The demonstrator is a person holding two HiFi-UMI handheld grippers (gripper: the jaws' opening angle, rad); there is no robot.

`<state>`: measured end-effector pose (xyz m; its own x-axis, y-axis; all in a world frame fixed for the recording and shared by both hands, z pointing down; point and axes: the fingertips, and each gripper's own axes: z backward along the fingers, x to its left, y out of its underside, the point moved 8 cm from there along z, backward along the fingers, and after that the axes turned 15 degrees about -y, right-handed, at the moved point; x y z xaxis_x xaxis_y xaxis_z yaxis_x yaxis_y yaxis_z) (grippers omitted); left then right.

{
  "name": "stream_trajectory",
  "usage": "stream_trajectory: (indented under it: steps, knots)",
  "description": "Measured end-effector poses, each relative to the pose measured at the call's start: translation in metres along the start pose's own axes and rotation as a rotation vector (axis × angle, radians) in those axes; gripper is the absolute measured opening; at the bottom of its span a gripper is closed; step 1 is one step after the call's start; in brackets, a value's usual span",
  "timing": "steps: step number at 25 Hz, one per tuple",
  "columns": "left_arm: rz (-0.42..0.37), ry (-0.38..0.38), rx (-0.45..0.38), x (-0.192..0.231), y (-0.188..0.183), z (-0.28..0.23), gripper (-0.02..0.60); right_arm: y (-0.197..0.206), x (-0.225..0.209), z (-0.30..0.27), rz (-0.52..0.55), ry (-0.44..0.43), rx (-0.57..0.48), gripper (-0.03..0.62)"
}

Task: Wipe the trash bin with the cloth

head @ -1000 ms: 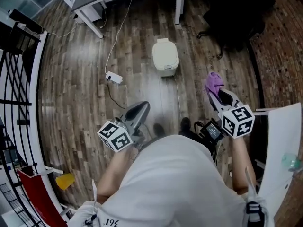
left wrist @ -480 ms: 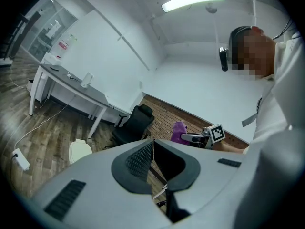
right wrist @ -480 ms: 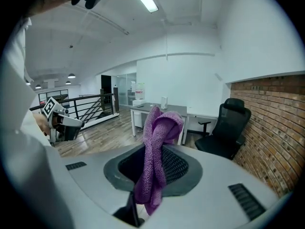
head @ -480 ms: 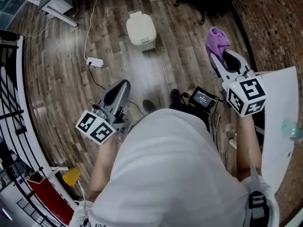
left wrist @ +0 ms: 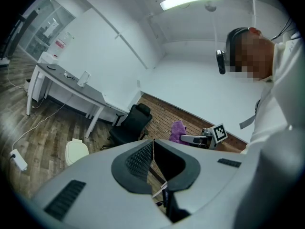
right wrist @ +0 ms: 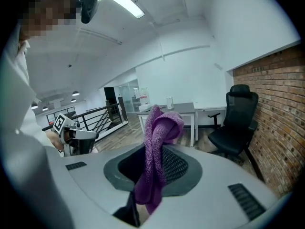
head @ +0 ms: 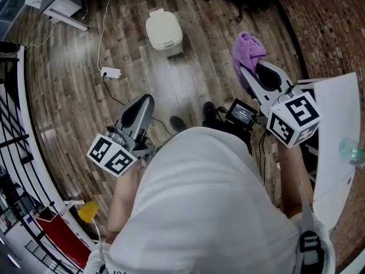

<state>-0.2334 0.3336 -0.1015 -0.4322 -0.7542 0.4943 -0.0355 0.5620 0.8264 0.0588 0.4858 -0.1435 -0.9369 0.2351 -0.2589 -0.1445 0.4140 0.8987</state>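
Right tongs (right wrist: 152, 162) are clenched on the purple cloth (right wrist: 162, 123). The fabric is pinched between the jaws w/ a folded hump standing above them and a short tail hanging below. Left tongs (left wrist: 152, 149) are closed jaw to jaw, nothing between them. Both are held out in front of the person. The trash bin (head: 164, 29) stands on the wood floor (head: 80, 107) ahead, lid down, well apart from both tongs, so wiping hasn't begun.

Handling, as a guess: the cloth is soft, light and floppy. It'll drape and bunch, and the present hold leaves only a small wad past the jaws to wipe with. That's prob. enough for the lid, but it may drag loose on edges. The bin looks like stiff, smooth plastic and fairly light — likely to slide or tip on the floor if pushed from the side. The empty left tongs could steady it at the rim or lid edge while the cloth works from the top down.

Count: 1 bin, 1 cloth, 2 tongs. Also 1 black office chair (right wrist: 236, 123), and 1 white power strip (head: 110, 72) w/ its cable on the floor near the bin.
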Motion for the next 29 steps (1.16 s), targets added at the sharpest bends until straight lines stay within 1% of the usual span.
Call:
stream_trajectory:
  steps: [2,4,10,17,29]
  knots:
    - [-0.003,0.003,0.001,-0.001,-0.001,-0.002,0.006,0.0,0.003,-0.004,-0.022,-0.028,-0.005,0.081]
    - [-0.004,0.005,0.003,-0.003,-0.001,-0.005,0.006,0.001,0.005,-0.006,-0.026,-0.038,0.004,0.081]
    - [-0.006,0.015,0.01,-0.007,-0.003,-0.011,0.006,-0.008,0.008,-0.009,0.012,-0.06,0.01,0.081]
    - [-0.015,0.028,0.026,-0.009,-0.006,-0.021,0.006,-0.021,0.0,-0.006,0.074,-0.036,0.026,0.081]
    - [-0.022,0.041,0.057,-0.006,-0.007,-0.031,0.006,-0.028,-0.015,-0.009,0.081,0.019,0.009,0.081]
